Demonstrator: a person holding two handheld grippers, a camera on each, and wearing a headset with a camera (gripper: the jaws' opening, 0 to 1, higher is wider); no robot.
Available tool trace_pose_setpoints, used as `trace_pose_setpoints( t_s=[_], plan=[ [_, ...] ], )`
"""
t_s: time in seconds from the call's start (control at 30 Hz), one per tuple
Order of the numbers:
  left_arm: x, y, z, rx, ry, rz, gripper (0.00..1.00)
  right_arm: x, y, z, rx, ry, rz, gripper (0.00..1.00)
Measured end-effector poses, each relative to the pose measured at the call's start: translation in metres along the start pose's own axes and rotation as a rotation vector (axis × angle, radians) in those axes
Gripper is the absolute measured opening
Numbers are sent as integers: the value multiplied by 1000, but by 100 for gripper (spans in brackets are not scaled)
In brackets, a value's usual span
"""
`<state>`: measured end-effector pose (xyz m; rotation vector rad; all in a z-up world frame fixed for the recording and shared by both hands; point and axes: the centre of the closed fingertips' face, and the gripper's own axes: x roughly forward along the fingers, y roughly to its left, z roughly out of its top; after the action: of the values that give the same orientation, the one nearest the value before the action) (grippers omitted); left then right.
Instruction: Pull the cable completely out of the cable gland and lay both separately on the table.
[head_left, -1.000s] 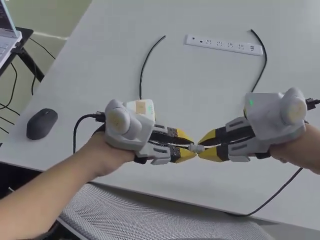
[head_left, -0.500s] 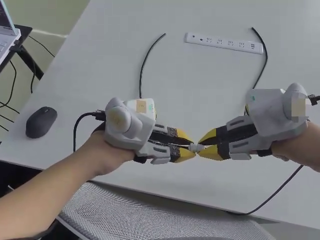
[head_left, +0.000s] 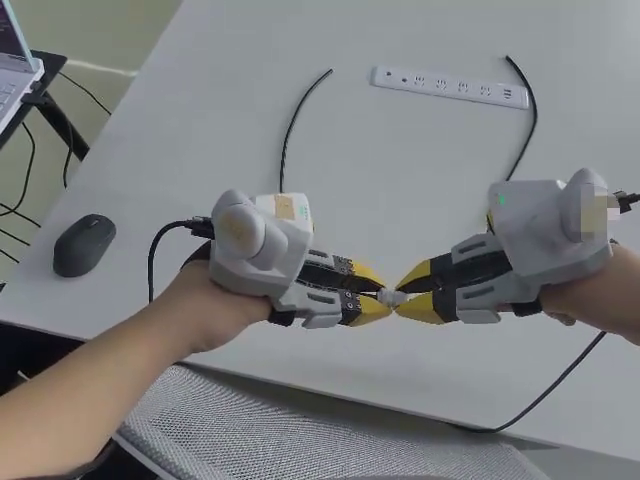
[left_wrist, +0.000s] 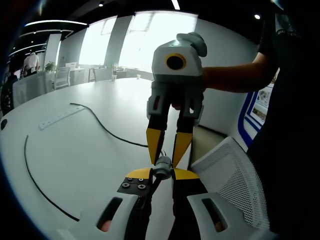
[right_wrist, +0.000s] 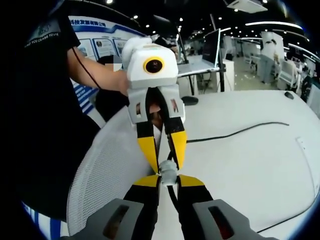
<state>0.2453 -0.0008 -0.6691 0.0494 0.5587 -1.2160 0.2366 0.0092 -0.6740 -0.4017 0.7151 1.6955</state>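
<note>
Over the table's near edge my two grippers meet tip to tip. A small pale cable gland (head_left: 392, 297) sits between their yellow tips. My left gripper (head_left: 380, 293) is shut on the thin black cable (left_wrist: 151, 186) just behind the gland (left_wrist: 161, 167). That cable (head_left: 290, 130) trails back across the table. My right gripper (head_left: 402, 295) is shut on the gland (right_wrist: 167, 171) from the other side, and a short black stub of cable runs down between its jaws. Each gripper view has the other gripper pointing in from above.
A white power strip (head_left: 448, 87) with its black cord (head_left: 525, 120) lies at the back of the white table (head_left: 200, 150). On the left edge rests a black mouse (head_left: 84, 245). A grey mesh chair (head_left: 300, 430) stands below the grippers.
</note>
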Motion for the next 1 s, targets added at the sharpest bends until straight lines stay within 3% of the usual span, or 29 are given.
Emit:
trace_pose_setpoints(
  t_s=[0.23,0.43,1.0],
  plan=[
    [2,-1,-2,6,15,-10,14,4,2,-4,6,23,10,8],
    [2,-2,-2,90,10,-11,15,2,2,-4,-6,26,18,6],
    [0,-5,0,115,-29,-20,16,-5,9,2,-20,-18,29,6]
  ],
)
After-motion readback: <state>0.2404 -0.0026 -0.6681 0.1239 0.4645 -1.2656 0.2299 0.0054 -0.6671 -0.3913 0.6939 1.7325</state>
